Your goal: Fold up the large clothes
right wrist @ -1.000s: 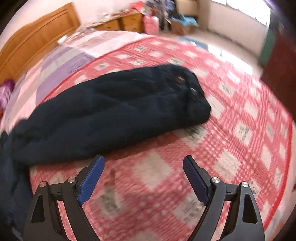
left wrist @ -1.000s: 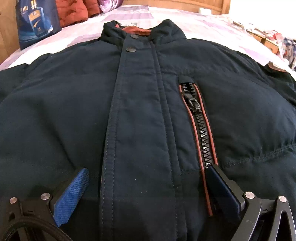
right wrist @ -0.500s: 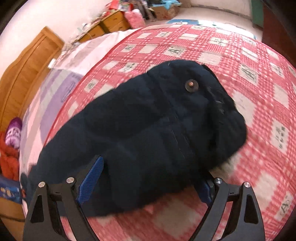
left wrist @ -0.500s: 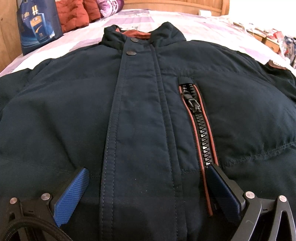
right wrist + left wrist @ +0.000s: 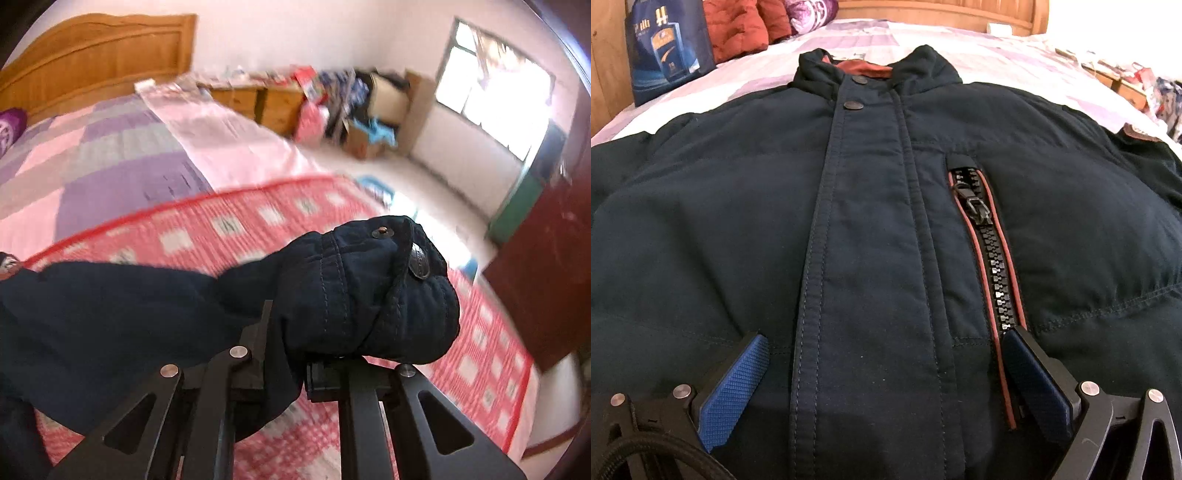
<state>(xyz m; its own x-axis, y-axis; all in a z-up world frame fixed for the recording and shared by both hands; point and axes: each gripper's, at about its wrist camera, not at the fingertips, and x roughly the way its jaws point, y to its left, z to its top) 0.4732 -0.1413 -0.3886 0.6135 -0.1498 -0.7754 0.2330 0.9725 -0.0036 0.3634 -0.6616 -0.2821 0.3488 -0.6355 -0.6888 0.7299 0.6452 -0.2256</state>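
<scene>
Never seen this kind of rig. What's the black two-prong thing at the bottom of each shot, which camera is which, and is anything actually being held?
No robot arm here: a person holds a two-finger gripper in each hand, and each carries a fisheye camera looking forward along its fingers. The black prongs are those fingers.

The left wrist view shows the left gripper, jaws wide apart, resting on the front of a dark navy padded jacket spread out on a bed. Its blue pads straddle the button placket, one beside the chest pocket zipper. They pinch nothing.

The right wrist view shows the right gripper, jaws closing, with the jacket's sleeve cuff between them and held above the red checked bedspread. That picture is motion-blurred.
</scene>
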